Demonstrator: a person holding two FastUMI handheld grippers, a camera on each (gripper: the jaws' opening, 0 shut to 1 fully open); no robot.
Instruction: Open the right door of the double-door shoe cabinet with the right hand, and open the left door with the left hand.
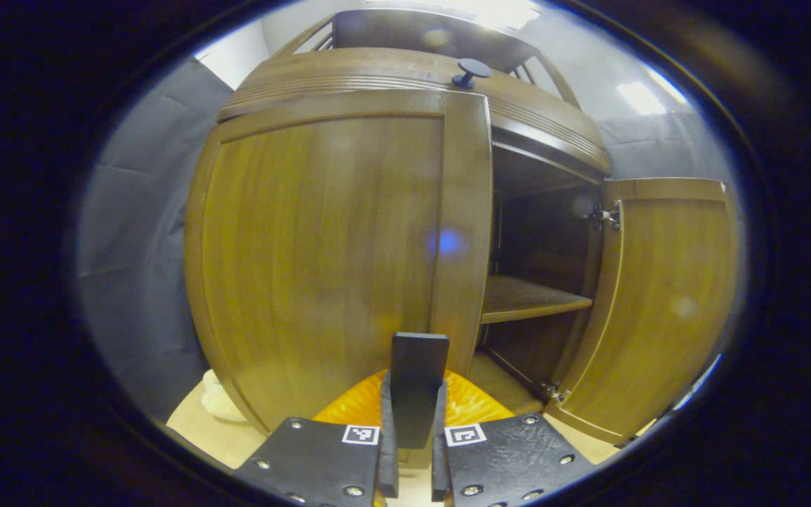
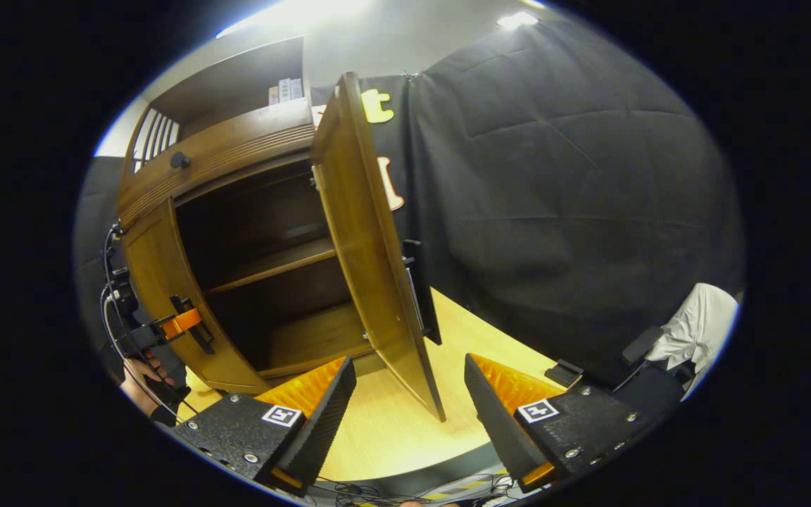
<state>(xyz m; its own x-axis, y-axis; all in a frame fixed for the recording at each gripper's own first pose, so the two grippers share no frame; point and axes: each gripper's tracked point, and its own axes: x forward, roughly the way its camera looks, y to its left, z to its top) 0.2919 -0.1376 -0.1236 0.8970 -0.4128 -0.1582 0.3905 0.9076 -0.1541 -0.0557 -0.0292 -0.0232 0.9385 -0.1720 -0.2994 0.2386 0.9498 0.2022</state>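
The wooden shoe cabinet [image 1: 405,77] stands close in front of me in the left gripper view. Its left door [image 1: 321,260] looks closed, and my left gripper [image 1: 412,422] is shut on that door's dark upright handle [image 1: 417,366]. The right door [image 1: 659,303] stands swung wide, baring a shelf [image 1: 532,299]. In the right gripper view the open right door [image 2: 370,253] is edge-on with its handle [image 2: 423,296] on the outer face. My right gripper [image 2: 409,415] is open just short of that door's lower edge, touching nothing. Farther left, the left gripper [image 2: 180,324] sits on the left door [image 2: 166,296], held by a hand [image 2: 141,373].
A round knob [image 1: 471,70] sits on the drawer front above the doors. A pale lump [image 1: 219,401] lies by the cabinet's left foot. On the light wooden floor [image 2: 391,422] are a small black block [image 2: 564,370], cables [image 2: 405,489] and white cloth [image 2: 701,317] at right.
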